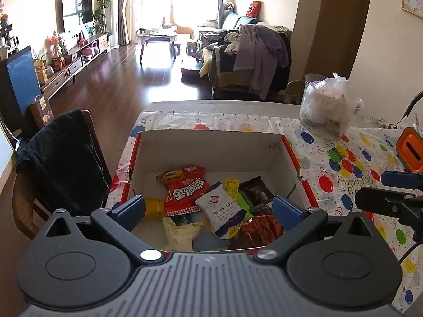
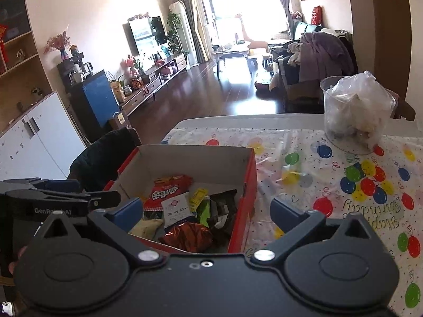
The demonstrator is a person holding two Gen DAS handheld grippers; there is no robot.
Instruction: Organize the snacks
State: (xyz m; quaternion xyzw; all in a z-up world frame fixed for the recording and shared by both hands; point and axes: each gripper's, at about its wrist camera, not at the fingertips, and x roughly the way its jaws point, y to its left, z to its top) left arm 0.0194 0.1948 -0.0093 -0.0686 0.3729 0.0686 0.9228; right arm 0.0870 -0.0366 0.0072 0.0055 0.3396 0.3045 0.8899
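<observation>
**Both hand-held grippers spread and empty over the snack box**

The left hand-held gripper (image 1: 208,207) hangs over the near edge of the cardboard box (image 1: 208,142), its blue fingers spread wide with nothing between them and touching nothing. The right hand-held gripper (image 2: 206,211) is likewise spread wide and empty; its left finger sits over the box's near right part, its right finger over the tablecloth (image 2: 330,158) beside the box.

The box, red outside and pale inside, stands open on the desk (image 1: 224,105) and holds the snacks, all lying loose in its near half. Nearest are a cream packet (image 1: 179,233) and a shiny dark-red packet (image 1: 260,231). Just beyond lies a white pouch with blue print (image 1: 224,211), tilted and overlapping its neighbours. Behind it are a red bag with white lettering (image 1: 185,190), a yellow packet (image 1: 154,207) to the left, a small yellow sachet (image 1: 231,186), a green packet (image 1: 243,202) and a black packet (image 1: 255,190) to the right. The far half of the box floor is bare.

Further back on the balloon-printed cloth, well apart from the box, stands a clear container (image 1: 327,108) stuffed with a crumpled plastic bag.
</observation>
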